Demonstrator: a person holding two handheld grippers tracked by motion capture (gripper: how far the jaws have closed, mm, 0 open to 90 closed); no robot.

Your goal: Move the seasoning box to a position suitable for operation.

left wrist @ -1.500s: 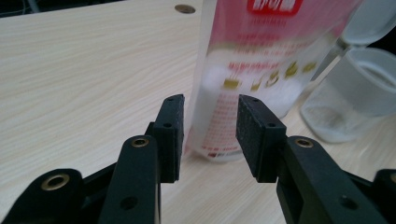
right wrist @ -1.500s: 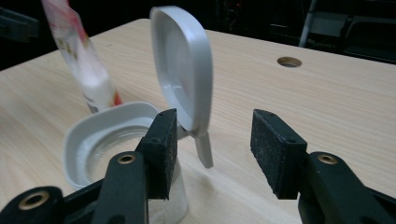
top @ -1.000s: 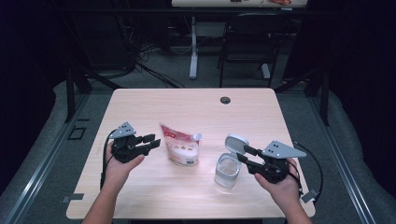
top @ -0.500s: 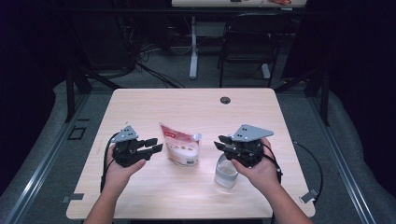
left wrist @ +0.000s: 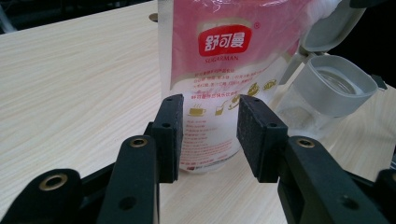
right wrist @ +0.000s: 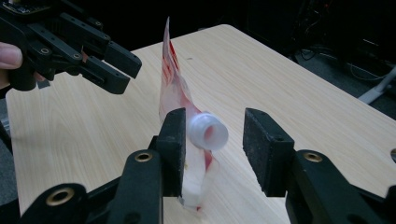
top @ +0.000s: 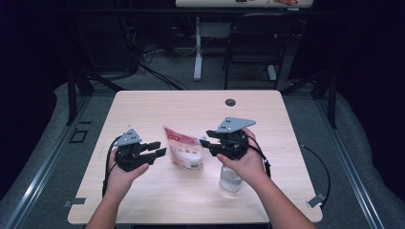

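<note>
Two black two-jaw grippers work over one pale wooden table, each in a person's hand. The standing pink-and-white plastic pouch with a white screw spout sits near the middle of the front half of the table, with bare wood behind it up to the far edge and wide open margins toward both side edges. The left gripper hovers just beside the pouch's left edge, its jaws apart and empty; in the left gripper view the pouch stands beyond the pads, not touched. The right gripper is at the pouch's right edge; its jaws have just been opening, and in the right gripper view the white spout lies between the spread pads, close to one pad, gripped by neither. One clear plastic jar with a hinged lid stands near the front edge, under the right hand. One small dark round grommet marks the far side. Beyond the table are grey floor, cables and a dark chair.
</note>
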